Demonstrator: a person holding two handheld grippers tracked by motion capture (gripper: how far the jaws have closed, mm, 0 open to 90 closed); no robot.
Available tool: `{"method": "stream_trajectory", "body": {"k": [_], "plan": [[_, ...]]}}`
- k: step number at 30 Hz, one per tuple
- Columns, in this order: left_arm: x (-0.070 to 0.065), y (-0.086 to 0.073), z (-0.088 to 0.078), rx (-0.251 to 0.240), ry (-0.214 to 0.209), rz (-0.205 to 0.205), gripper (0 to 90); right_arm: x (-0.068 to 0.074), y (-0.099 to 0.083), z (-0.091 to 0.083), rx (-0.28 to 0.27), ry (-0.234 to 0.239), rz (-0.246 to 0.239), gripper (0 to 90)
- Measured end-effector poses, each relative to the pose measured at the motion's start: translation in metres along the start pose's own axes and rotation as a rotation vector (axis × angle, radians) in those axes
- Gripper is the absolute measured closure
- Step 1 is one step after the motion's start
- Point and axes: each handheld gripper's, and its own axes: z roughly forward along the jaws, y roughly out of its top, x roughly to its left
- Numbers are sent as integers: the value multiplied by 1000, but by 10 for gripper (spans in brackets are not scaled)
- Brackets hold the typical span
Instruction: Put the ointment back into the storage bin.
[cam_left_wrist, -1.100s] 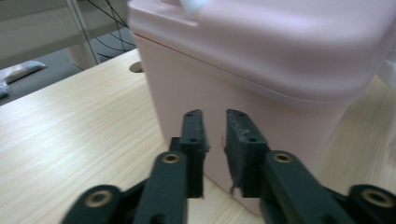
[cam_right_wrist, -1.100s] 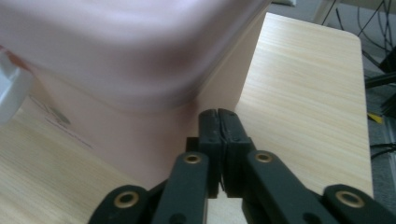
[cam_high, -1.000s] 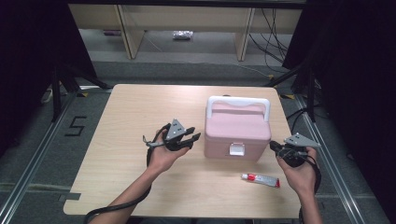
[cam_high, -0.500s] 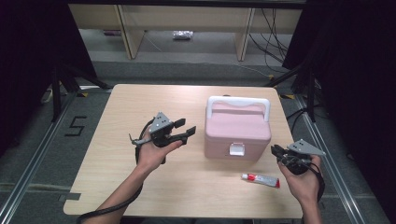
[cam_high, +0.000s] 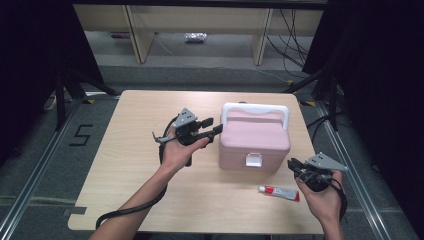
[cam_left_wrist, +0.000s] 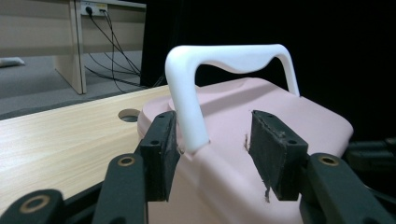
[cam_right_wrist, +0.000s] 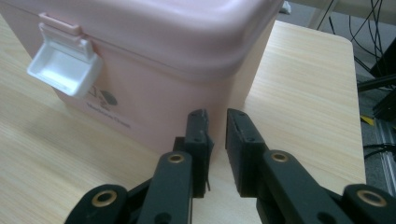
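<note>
Fingers (cam_left_wrist: 161, 156) of the left gripper (cam_high: 207, 127) stand wide, empty, flanking the white handle (cam_left_wrist: 189, 100) of the pink box (cam_high: 255, 142). Right gripper (cam_right_wrist: 215, 140), narrowly parted and just opening, holds nothing at the box's right corner. Judged step: approach; next, close on the handle.

Left claw (cam_left_wrist: 212, 156), jaws apart, level with the pink box (cam_left_wrist: 289, 135). The white handle (cam_left_wrist: 187, 93) stands upright, its near leg just inside the left jaw. Box rests on the bench (cam_left_wrist: 60, 140).
</note>
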Motion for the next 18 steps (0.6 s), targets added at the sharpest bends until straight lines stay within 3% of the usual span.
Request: {"method": "stream_trajectory", "body": {"k": [2,6,12,13,18], "plan": [[1,5,9,8,11,-8,516,3,0,-1,14,18,28,798],[0,12,21,19,15,-1,527,5,0,-1,1,11,4,800],[3,16,37,47,41,-18,565,7,0,-2,-1,23,5,804],[4,16,38,47,53,-19,569,11,-1,-3,14,40,55,804],[9,15,42,68,65,-29,642,8,-1,-3,6,31,13,804]]}}
